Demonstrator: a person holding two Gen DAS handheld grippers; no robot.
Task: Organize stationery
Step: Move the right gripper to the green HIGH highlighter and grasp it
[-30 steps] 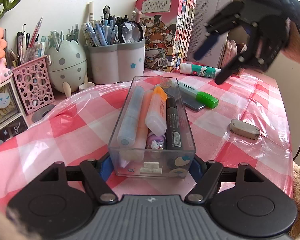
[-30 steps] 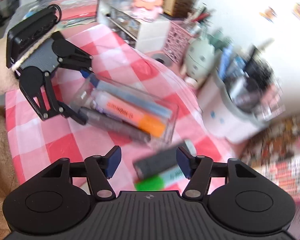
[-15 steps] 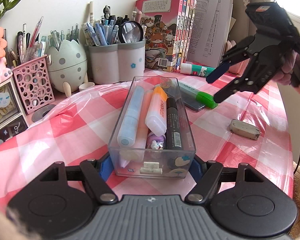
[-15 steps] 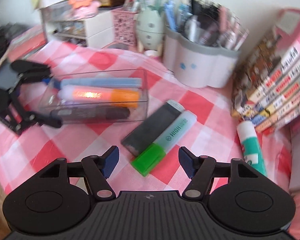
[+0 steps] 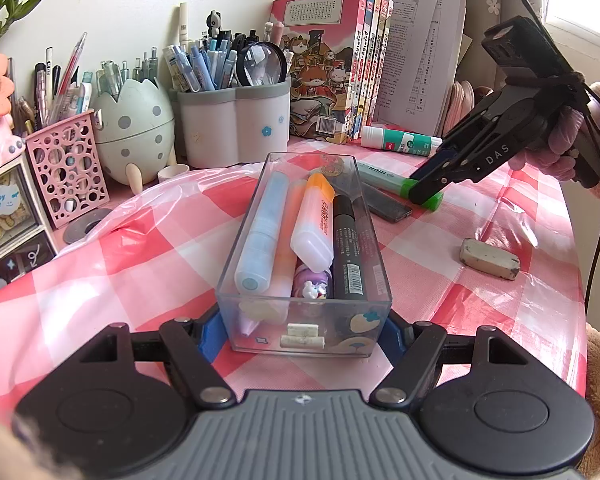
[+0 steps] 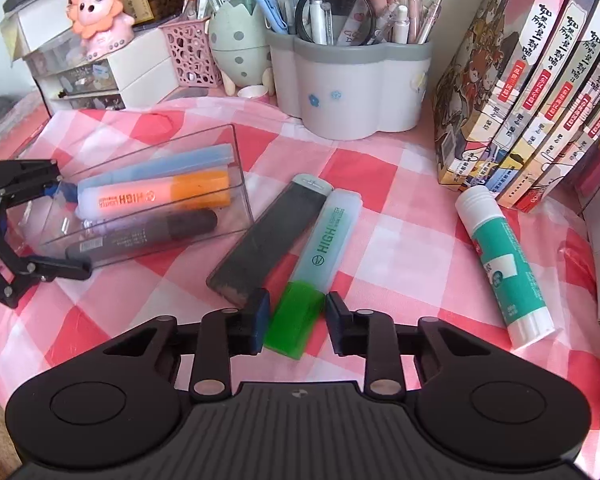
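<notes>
**Closing on the green highlighter beside the clear organizer box**

Bracing the clear organizer box at its near end, the left gripper is clamped narrow across the box's side walls. Inside the box lie a blue highlighter, an orange highlighter and a black marker, with smaller items beneath them; this part of the sorting appears done. The right gripper straddles the green cap of the green highlighter, which rests on the checked tablecloth just right of the box. Its jaws are closing, the cap between them; a sliver of gap shows beside each pad, so no firm grip is evident yet. Touching the highlighter on the box side lies a dark flat case. Farther from the box lie a glue stick, near the books, and an eraser. Judged from this layout, four loose items remain to be stored, the highlighter being next.
</notes>
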